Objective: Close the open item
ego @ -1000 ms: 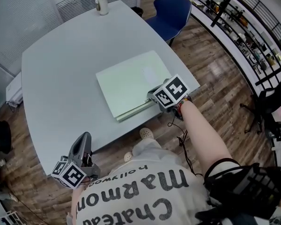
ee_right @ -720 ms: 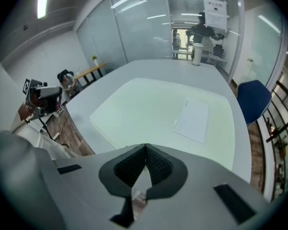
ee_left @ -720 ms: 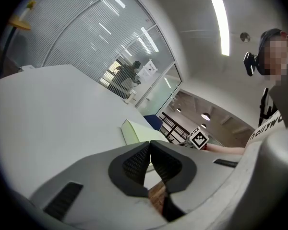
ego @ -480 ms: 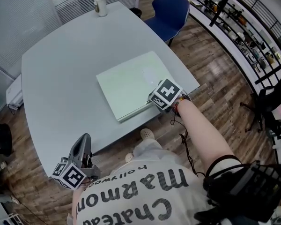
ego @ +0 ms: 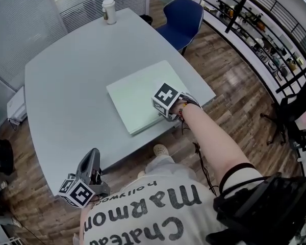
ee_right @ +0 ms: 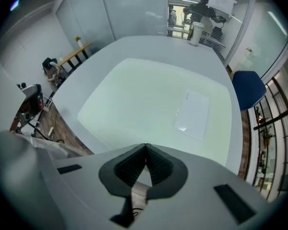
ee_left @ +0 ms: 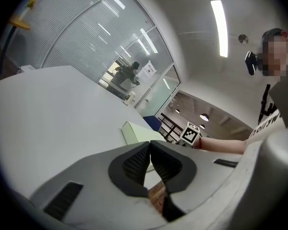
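Note:
A pale green folder (ego: 137, 93) lies flat on the grey table (ego: 66, 86), near its front right edge, with its cover down. My right gripper (ego: 160, 109) rests on the folder's near right corner, jaws shut with nothing between them. In the right gripper view the folder (ee_right: 149, 99) fills the space just beyond the shut right gripper (ee_right: 145, 150), and a white label (ee_right: 192, 114) shows on its cover. My left gripper (ego: 92, 158) hangs low beside the person's body, off the table's front edge, shut and empty. In the left gripper view the folder (ee_left: 137, 133) lies beyond the left gripper (ee_left: 150, 147).
A paper cup (ego: 108, 10) stands at the table's far edge. A blue chair (ego: 186, 17) sits past the far right corner. A black railing and shelves (ego: 255, 29) run along the right over wooden floor. The person's legs are below the front edge.
My right gripper has moved left onto the folder's corner. The cover's front edge, slightly lifted before, now lies flat. The left gripper has stayed put.

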Tool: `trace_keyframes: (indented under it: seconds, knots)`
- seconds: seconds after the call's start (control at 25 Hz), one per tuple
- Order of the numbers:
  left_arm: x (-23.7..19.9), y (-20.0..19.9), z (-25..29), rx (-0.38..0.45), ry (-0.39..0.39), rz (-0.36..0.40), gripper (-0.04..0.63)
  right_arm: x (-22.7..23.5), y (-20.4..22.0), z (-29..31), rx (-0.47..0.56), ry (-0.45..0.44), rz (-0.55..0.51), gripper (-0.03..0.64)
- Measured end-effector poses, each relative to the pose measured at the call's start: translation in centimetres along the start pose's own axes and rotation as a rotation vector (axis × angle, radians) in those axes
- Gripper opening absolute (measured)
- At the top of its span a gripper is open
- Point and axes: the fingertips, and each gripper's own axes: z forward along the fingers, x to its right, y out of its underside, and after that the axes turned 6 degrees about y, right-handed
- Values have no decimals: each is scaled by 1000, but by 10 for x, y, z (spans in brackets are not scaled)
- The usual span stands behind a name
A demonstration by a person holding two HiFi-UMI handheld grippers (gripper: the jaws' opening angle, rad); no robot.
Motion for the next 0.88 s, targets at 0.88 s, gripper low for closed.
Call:
trace_keyframes:
  seconds: [0.88]
  knots:
    - [-4, 5, -23, 13, 11, 28, 5, 3, -2, 9, 19, 21, -2, -5]
